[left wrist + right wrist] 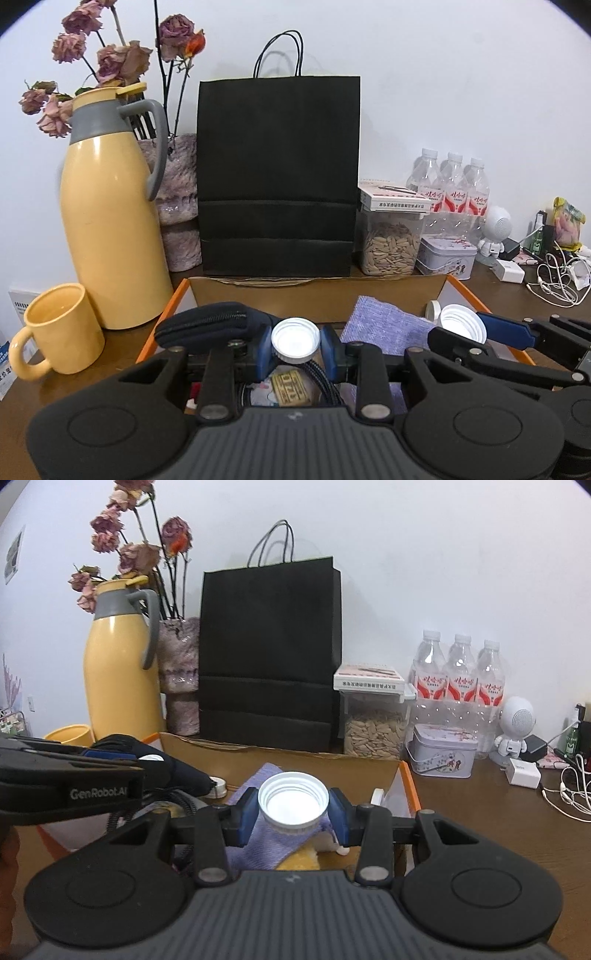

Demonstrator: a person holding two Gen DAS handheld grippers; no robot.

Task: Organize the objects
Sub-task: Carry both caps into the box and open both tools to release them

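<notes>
My left gripper (pixel 295 345) is shut on a small white cap (pixel 295 338), its hollow side up, held between the blue pads (pixel 264 350). It hangs over an open cardboard box (pixel 317 291) with orange flaps. My right gripper (pixel 293 808) is shut on a wider white threaded cap (pixel 293 799), hollow side up as well, above the same box (pixel 332 766). In the box lie a dark zip pouch (pixel 210 321), a purple cloth (pixel 384 325), a black cable and small packets. Each gripper shows in the other's view: the right gripper (pixel 465 328) to the right, the left gripper (pixel 147 758) to the left.
Behind the box stand a black paper bag (pixel 279 177), a yellow thermos jug (pixel 107 229), a yellow mug (pixel 59 328) and a vase of dried roses (pixel 177 199). To the right are a seed jar (pixel 391 247), a tin (pixel 447 254), water bottles (pixel 454 184), a white figure-shaped speaker (pixel 517 723), chargers and cables (pixel 554 280).
</notes>
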